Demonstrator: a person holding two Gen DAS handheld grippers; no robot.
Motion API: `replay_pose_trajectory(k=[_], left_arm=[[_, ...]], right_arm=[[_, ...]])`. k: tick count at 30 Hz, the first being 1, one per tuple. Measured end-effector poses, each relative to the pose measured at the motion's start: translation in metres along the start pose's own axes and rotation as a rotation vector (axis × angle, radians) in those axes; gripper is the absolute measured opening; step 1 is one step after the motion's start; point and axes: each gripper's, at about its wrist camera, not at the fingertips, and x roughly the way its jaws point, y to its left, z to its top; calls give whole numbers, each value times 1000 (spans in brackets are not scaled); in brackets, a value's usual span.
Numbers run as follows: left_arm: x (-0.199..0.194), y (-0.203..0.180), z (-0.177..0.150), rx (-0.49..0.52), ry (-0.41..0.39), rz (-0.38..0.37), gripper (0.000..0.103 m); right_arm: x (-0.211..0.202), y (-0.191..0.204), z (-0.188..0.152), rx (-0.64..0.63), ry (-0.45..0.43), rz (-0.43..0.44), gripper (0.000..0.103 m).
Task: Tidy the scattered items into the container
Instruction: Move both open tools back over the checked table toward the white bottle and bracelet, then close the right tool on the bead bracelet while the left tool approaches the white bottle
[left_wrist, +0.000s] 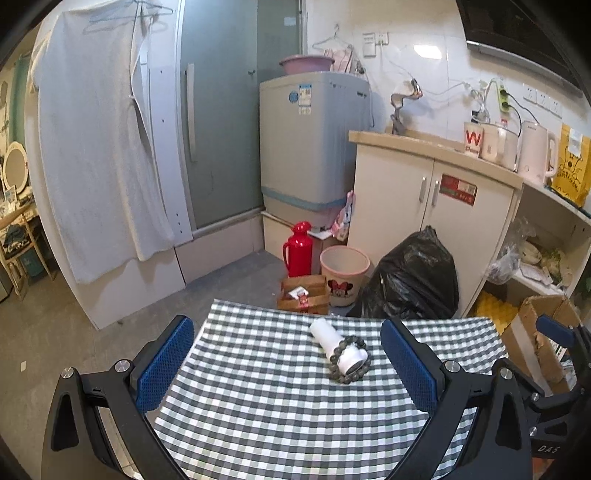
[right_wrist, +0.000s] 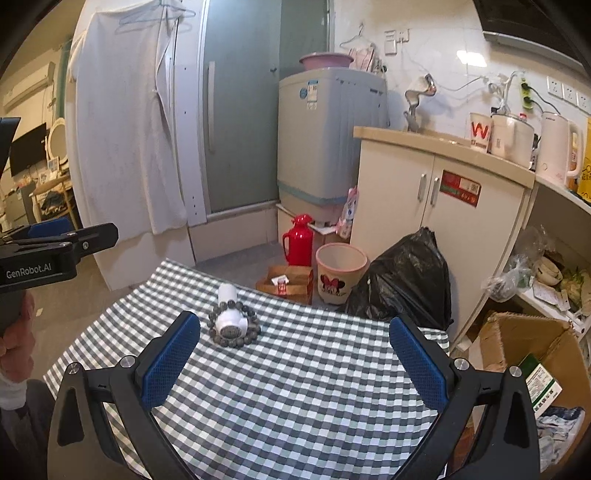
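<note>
A white cylindrical bottle (left_wrist: 330, 339) lies on its side on the checked tablecloth (left_wrist: 258, 413), with a bracelet of dark grey beads (left_wrist: 335, 363) looped around its near end. My left gripper (left_wrist: 286, 363) is open just short of them, the bottle lying between and beyond its blue pads. In the right wrist view the bottle (right_wrist: 229, 314) and bracelet (right_wrist: 213, 328) sit ahead of the left finger of my right gripper (right_wrist: 295, 360), which is open with nothing in it. The left gripper (right_wrist: 55, 240) shows at the left edge, held by a hand (right_wrist: 14, 332).
Past the table's far edge stand a pink bin (right_wrist: 340, 273), a black rubbish bag (right_wrist: 402, 284), a small wooden box (right_wrist: 286, 282) and a red flask (right_wrist: 299, 240). An open cardboard box (right_wrist: 524, 343) is on the floor at the right, by a cabinet (right_wrist: 443, 206).
</note>
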Motion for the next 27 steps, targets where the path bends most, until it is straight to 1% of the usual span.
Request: replay_pose_trajectory(k=[3, 7, 11, 14, 19, 27], left_arm=[[13, 0, -5, 3, 30, -23, 103], [29, 0, -11, 15, 59, -30, 103], [45, 1, -17, 19, 86, -20, 103], [55, 3, -16, 19, 92, -6, 103], [70, 17, -10, -6, 90, 7, 103], [100, 38, -18, -51, 128, 4, 103]], right_arm=[[9, 0, -2, -1, 16, 8, 103], [22, 0, -7, -4, 47, 19, 103], [37, 2, -13, 0, 81, 39, 103], [48, 5, -17, 1, 108, 67, 103], [70, 15, -20, 8, 147, 122, 103], [109, 46, -19, -47, 179, 148, 103]])
